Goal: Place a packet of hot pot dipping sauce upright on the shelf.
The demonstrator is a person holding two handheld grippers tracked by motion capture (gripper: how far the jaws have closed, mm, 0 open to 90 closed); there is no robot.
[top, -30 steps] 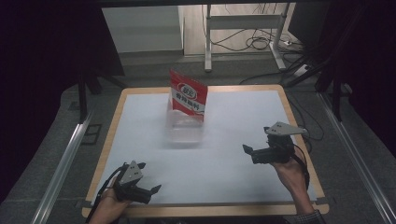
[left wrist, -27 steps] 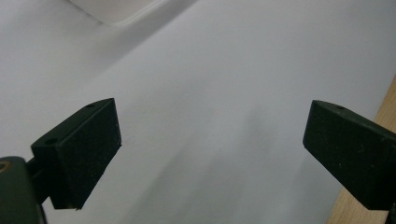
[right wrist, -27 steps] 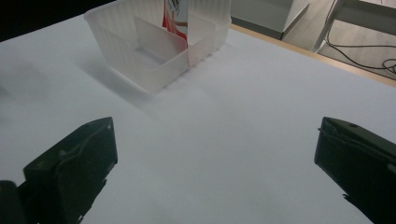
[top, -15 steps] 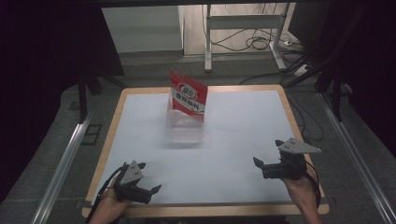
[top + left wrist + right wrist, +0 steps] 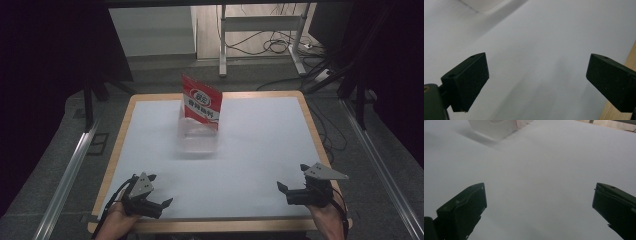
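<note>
A red and white packet (image 5: 201, 102) stands upright at the back middle of the white table top (image 5: 260, 150), leaning in a clear plastic box (image 5: 198, 136) in front of it. My left gripper (image 5: 161, 206) rests at the front left corner, open, nothing between its jaws (image 5: 536, 82). My right gripper (image 5: 287, 192) sits at the front right, near the edge, open and empty too (image 5: 539, 210). The clear box (image 5: 494, 128) shows at the top of the right gripper view, and its corner (image 5: 486, 5) at the top of the left gripper view.
The table has a wooden rim (image 5: 315, 135). Metal rails (image 5: 65, 175) run along both sides on the grey floor. Cables (image 5: 280, 47) and a stand's legs lie behind the table.
My right gripper has drawn back from the middle right of the table toward the front right edge and come lower. The left gripper has stayed in place.
</note>
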